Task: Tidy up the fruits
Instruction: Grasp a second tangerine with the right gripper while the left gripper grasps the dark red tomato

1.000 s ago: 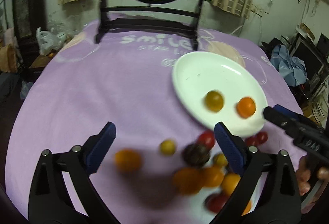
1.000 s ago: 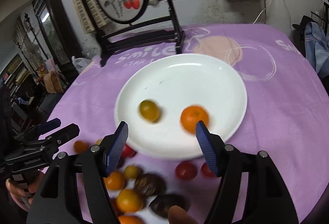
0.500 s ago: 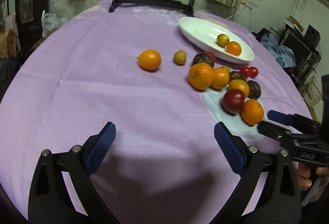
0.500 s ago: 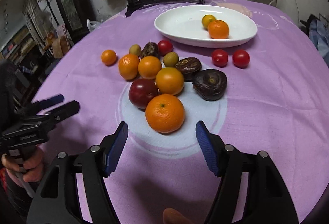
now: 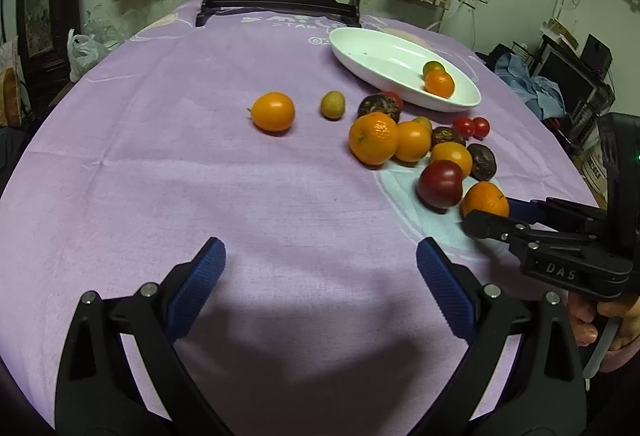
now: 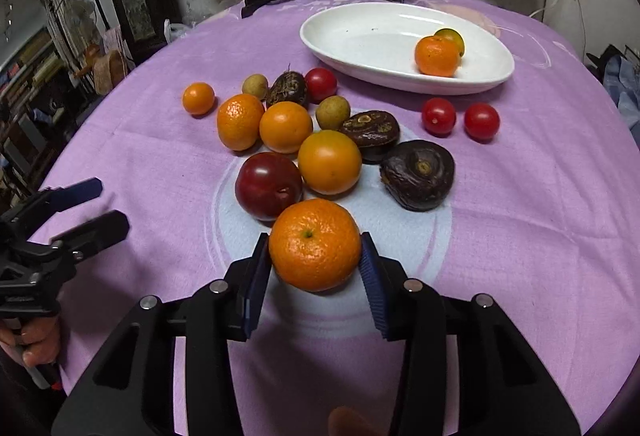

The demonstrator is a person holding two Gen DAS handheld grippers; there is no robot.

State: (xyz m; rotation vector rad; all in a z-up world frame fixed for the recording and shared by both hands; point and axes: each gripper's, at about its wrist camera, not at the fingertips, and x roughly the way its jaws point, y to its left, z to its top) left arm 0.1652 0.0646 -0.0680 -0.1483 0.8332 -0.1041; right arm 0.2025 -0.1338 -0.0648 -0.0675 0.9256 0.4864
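Several fruits lie in a heap on the purple tablecloth [image 6: 540,236]: oranges, a dark red plum [image 6: 268,183], dark brown fruits, small green ones and two cherry tomatoes [image 6: 438,115]. My right gripper [image 6: 314,270] is shut on the nearest orange [image 6: 315,244], its blue pads against both sides; it also shows in the left wrist view [image 5: 482,199]. The white oval plate [image 6: 360,43] behind holds an orange [image 6: 436,56] and a small greenish citrus [image 6: 450,35]. My left gripper [image 5: 320,290] is open and empty over bare cloth, left of the heap.
A dark wooden stand with a round painted screen [image 5: 280,1] stands at the table's far edge. One small orange fruit [image 5: 273,111] and a green one [image 5: 332,104] lie apart, left of the heap. Cluttered room furniture surrounds the table.
Both grippers drew back from the plate toward the near side. The right gripper, open half a second ago, has closed around the nearest orange.
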